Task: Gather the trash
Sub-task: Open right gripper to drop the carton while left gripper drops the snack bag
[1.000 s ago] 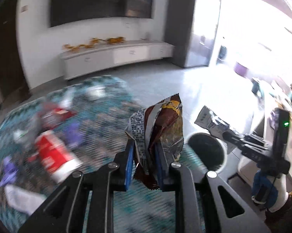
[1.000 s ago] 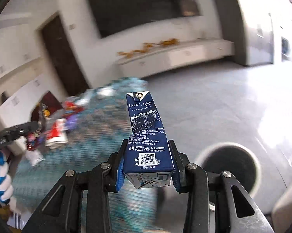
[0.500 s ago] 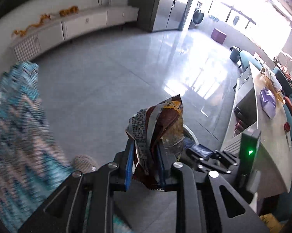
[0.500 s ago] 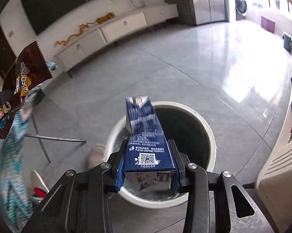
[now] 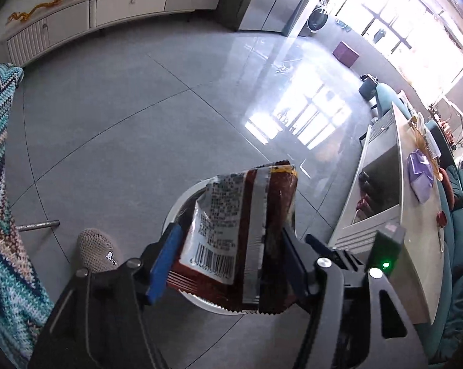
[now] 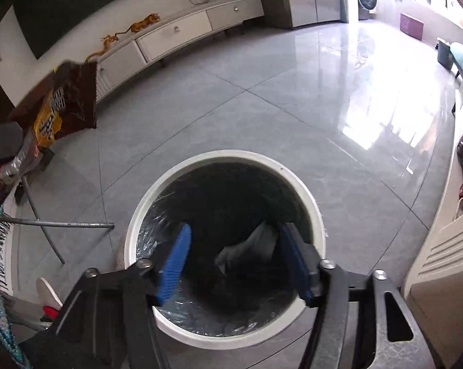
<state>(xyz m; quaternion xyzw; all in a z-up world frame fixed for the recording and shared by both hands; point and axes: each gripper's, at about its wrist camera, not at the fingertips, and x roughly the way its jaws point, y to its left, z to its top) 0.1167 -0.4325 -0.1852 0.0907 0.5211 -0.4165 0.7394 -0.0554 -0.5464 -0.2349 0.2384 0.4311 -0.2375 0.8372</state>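
The grey tiled floor (image 6: 262,98) is taking up most of both views, and the white bin (image 6: 316,215) is standing on it with a clear liner inside, placed just beside the table edge so that collected rubbish can be dropped straight down. A zigzag knitted cloth (image 5: 1,215) is hanging off the table at the left, and a metal table leg (image 6: 56,224) is reaching out toward the bin. The right hand-held gripper (image 6: 236,261) is pointing steeply down over the bin mouth; its jaws have just been opening and nothing is sitting between them now, which fits a release, with what may be crumpled packaging lying dark at the bottom of the bin, too dim to identify. The left hand-held gripper (image 5: 228,264) is hanging over the same bin, seen there as a white rim (image 5: 182,200) behind the wrapper. Its jaws have also just been opening, and the brown snack wrapper (image 5: 240,230) is still sitting between them, barcode side facing the camera; the blue left pad is standing clear of the foil, while contact on the right side is hard to judge, so the wrapper is probably about to slide free into the bin. In the right view the wrapper (image 6: 68,101) is showing at the far left, above the floor.
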